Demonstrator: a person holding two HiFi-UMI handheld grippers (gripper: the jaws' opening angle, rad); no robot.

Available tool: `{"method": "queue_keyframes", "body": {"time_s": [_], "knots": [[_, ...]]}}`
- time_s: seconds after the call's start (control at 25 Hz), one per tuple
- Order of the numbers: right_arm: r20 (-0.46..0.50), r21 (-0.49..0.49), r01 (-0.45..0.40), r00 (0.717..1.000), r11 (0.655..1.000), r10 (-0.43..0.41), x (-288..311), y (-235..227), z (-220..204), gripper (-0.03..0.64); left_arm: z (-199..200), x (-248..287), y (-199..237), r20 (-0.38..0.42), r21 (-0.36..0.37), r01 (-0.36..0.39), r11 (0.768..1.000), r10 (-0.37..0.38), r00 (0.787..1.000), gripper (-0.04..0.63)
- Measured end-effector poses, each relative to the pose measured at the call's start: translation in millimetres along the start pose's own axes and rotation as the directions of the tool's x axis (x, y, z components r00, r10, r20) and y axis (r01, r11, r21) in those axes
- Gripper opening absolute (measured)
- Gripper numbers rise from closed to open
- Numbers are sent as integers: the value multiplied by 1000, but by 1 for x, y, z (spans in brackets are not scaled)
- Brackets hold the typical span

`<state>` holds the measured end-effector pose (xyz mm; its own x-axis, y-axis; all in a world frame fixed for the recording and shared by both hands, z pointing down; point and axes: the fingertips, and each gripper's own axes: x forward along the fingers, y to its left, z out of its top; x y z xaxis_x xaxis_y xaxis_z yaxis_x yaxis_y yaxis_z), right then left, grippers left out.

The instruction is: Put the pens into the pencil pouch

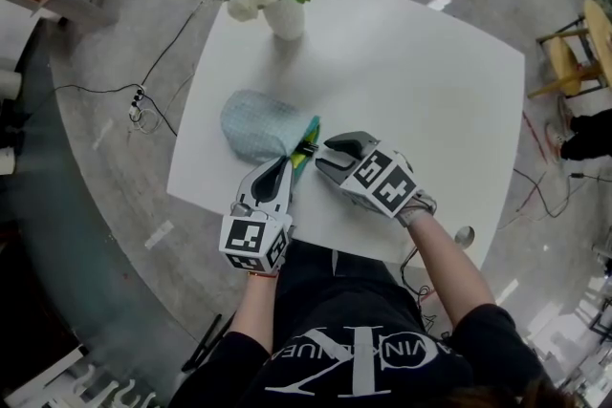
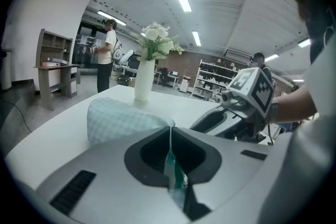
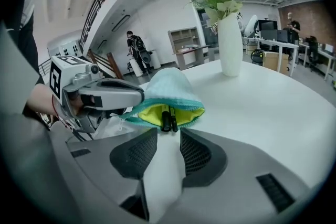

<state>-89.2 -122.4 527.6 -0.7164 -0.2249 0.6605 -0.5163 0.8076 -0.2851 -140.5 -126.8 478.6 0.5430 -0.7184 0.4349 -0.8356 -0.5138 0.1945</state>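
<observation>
Left claw [image 1: 289, 165] tight on pouch [image 1: 256, 124] — right claw [image 1: 321, 154] wide

Pencil pouch [image 3: 170, 89]: pale teal checked fabric, yellow lining, teal zip edge. It lies flat on the white counter [image 1: 430, 91] with its mouth gaping toward the person. One mouth edge is pinched in the left gripper [image 1: 289, 161] jaws.
Two dark pens [image 3: 168, 118] lie side by side, their ends protruding from the mouth.

bare table [image 1: 430, 91] lies right of the pouch [image 1: 256, 124]; the vase [image 1: 285, 14] stands behind it.
</observation>
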Motion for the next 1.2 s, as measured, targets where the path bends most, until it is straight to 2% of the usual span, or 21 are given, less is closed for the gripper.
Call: {"method": "queue_keyframes", "body": {"time_s": [0.28,0.64,1.0,1.2], "knots": [[-61,7,-9,998,1000,10,12,5,-11,141,-1,0,0,-1,-2,5,1000,-5,1000,13],[-46,-12,-15,999,1000,15,23,8,8,143,-5,0,-1,-12,1,16,1000,-16,1000,14],[24,42,-8,1000,999,7,7,7,7,133,-16,-3,10,-59,0,-36,999,36,998,14],[108,66,30,993,997,-37,-11,1,9,65,-26,-4,10,-86,-27,-40,999,38,996,15]]}}
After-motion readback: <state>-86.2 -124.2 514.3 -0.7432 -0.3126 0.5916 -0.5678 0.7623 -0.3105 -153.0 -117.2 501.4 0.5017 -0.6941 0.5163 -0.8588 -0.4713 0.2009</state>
